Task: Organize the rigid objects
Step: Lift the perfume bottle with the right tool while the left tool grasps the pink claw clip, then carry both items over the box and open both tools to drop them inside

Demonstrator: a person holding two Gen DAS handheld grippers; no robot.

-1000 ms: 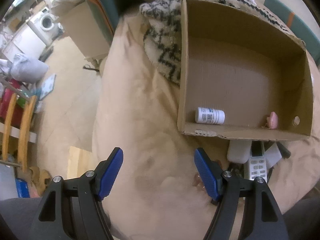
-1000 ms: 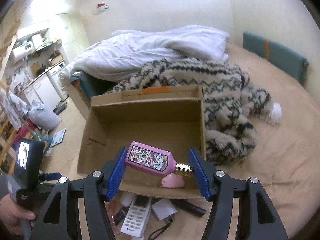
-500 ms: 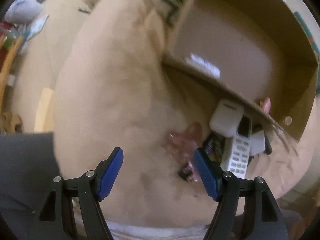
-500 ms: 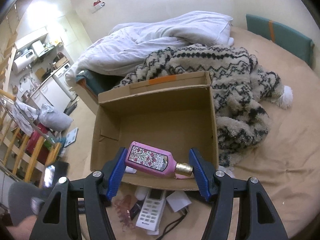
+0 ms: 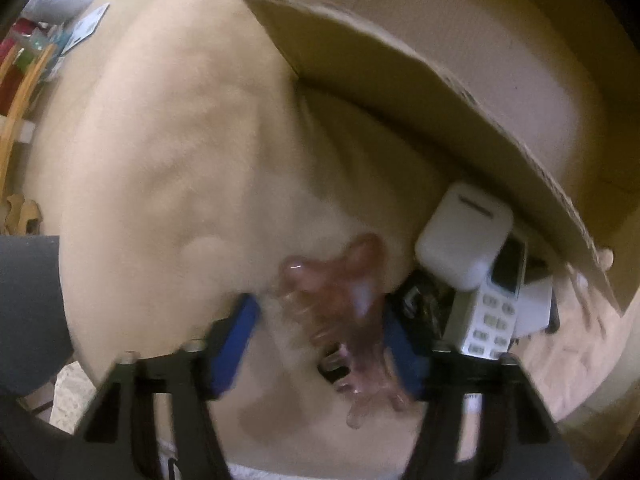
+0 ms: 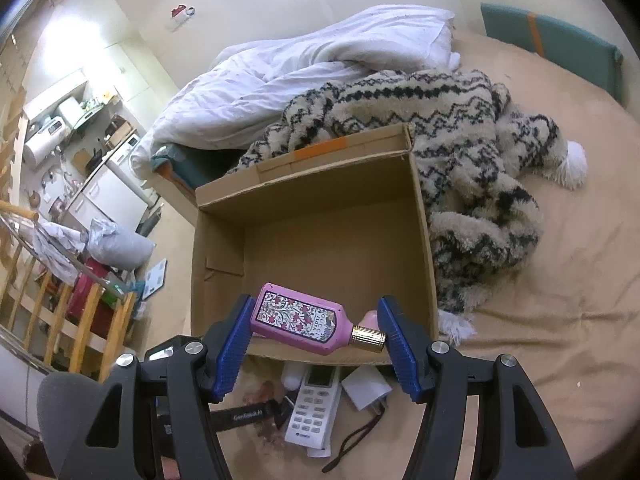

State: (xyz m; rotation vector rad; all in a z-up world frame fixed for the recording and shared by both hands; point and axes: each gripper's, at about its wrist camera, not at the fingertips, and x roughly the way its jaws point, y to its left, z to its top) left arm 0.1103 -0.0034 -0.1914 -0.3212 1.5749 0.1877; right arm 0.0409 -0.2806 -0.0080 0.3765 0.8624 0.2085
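Perfume bottle (image 6: 306, 322), pink with a floral label, was clamped lengthwise in the right gripper (image 6: 316, 334): base against the left pad, gold cap against the right pad; it hung tilted, cap end lower, over the near wall of the cardboard box (image 6: 420, 216); a small pink object sat in the box just behind the cap, at about 1 o'clock from it.

Hair claw (image 5: 340, 304), translucent pink, lay on the beige bedsheet (image 5: 160, 160) between the blue pads of the left gripper (image 5: 324, 344), which pointed down at it; its jaws had just been closing and stood fairly narrow; the view was motion-blurred; the right pad looked to be at the claw's edge, a gap showed at the left pad, so no grip yet.

At 3 o'clock from the claw, outside the box's near wall: a white earbud case (image 5: 460, 240) lying on the top end of a white remote (image 5: 490, 316), a white charger block (image 5: 534, 308) beyond it, and dark items I could not identify between claw and remote; the right view showed the same remote (image 6: 314, 410) at 6 o'clock from the bottle, a black cord beside it.

At 12 to 2 o'clock from the box: a patterned fleece blanket (image 6: 472, 128) touching its far and right walls, and a white duvet (image 6: 320, 60) behind that.
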